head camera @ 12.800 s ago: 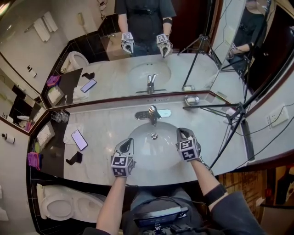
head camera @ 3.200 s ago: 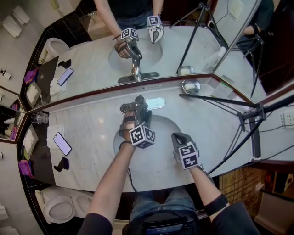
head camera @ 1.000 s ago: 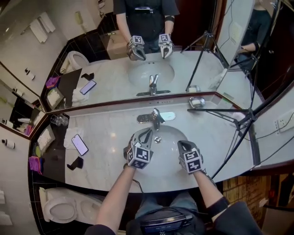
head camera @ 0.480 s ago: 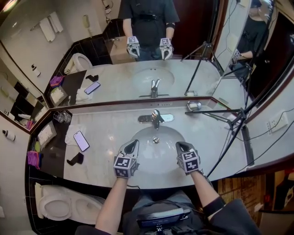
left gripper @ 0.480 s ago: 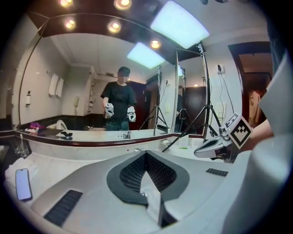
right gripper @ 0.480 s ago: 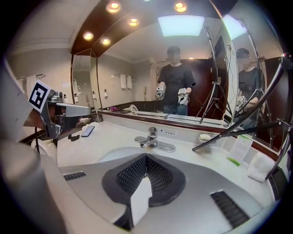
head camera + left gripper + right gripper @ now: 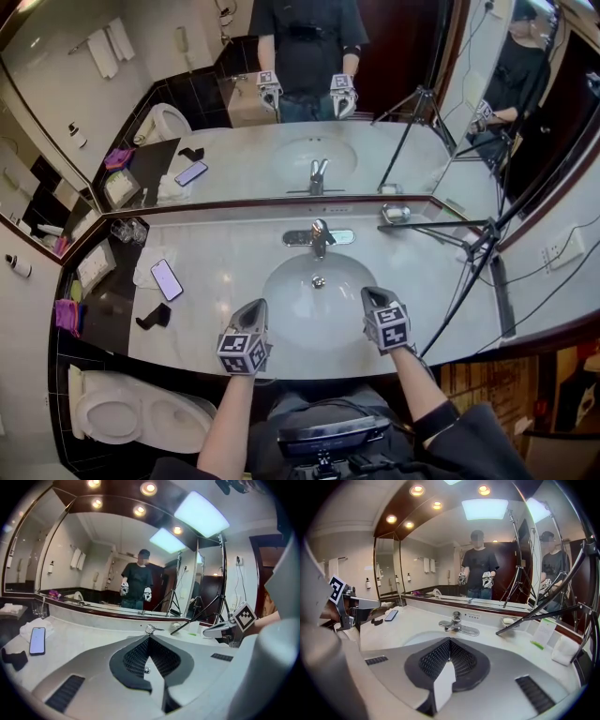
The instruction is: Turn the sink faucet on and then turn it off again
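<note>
Pulled my left gripper [image 7: 257,309] back off the faucet to the counter's [image 7: 216,267] front edge, level with my right gripper [image 7: 373,296]. Both jaws are closed, nothing in them. Faucet [image 7: 320,236] sits mid back edge, behind the basin [image 7: 286,286]. Fixed, rigid, slick chrome: I'd nudge the lever tip, not pinch the spout.

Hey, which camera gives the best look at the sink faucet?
The right gripper view: the faucet stands near, whole and unblocked. The head view shows it small from above; the left gripper view shows only its top, far off.
</note>
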### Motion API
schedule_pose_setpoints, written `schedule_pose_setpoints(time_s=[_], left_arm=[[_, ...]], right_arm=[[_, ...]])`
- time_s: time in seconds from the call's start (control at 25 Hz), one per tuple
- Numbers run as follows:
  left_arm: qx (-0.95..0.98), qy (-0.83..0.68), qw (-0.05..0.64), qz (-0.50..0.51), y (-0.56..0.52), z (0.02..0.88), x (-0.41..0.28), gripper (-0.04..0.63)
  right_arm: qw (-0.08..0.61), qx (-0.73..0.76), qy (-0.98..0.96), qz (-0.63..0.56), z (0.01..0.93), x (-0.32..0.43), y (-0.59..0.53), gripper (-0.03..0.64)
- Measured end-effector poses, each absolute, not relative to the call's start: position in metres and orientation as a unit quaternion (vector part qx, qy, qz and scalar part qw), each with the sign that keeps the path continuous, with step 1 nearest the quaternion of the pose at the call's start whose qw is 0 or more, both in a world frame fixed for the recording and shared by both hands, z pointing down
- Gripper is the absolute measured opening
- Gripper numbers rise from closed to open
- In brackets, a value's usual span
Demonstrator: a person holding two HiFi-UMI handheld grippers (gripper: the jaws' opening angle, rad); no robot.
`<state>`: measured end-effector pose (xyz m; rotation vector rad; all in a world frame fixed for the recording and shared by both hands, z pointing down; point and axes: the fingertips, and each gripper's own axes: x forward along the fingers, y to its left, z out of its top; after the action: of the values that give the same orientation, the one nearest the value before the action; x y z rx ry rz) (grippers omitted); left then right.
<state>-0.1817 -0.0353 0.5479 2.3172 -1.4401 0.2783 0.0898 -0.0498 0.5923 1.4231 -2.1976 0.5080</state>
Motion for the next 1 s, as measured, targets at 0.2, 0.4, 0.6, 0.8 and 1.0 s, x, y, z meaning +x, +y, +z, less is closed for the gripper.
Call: schedule_pose_setpoints(time_s=[0.2,0.4,0.6,0.8,1.0], left_arm=[[0.825,-0.519,0.201,0.101,-0.032,0.551,-0.182,0.0],[0.827,-0.516,0.198,0.103,-0.033,0.557,-0.178,0.0],[0.824,-0.52,0.196,0.114,-0.038,0.56,-0.176,0.0],[0.831,-0.507,0.178,0.142,-0.051,0.565,-0.164,0.032],[0.849,-0.47,0.138,0.196,-0.075,0.57,-0.133,0.138]], right_arm=[[0.236,0.52,-0.799,0.188,0.592,0.092,-0.049,0.017],[0.236,0.52,-0.798,0.192,0.592,0.092,-0.049,0.017],[0.239,0.52,-0.797,0.194,0.604,0.1,-0.052,0.017],[0.236,0.522,-0.795,0.2,0.598,0.098,-0.056,0.017],[0.234,0.526,-0.793,0.2,0.597,0.102,-0.069,0.017]])
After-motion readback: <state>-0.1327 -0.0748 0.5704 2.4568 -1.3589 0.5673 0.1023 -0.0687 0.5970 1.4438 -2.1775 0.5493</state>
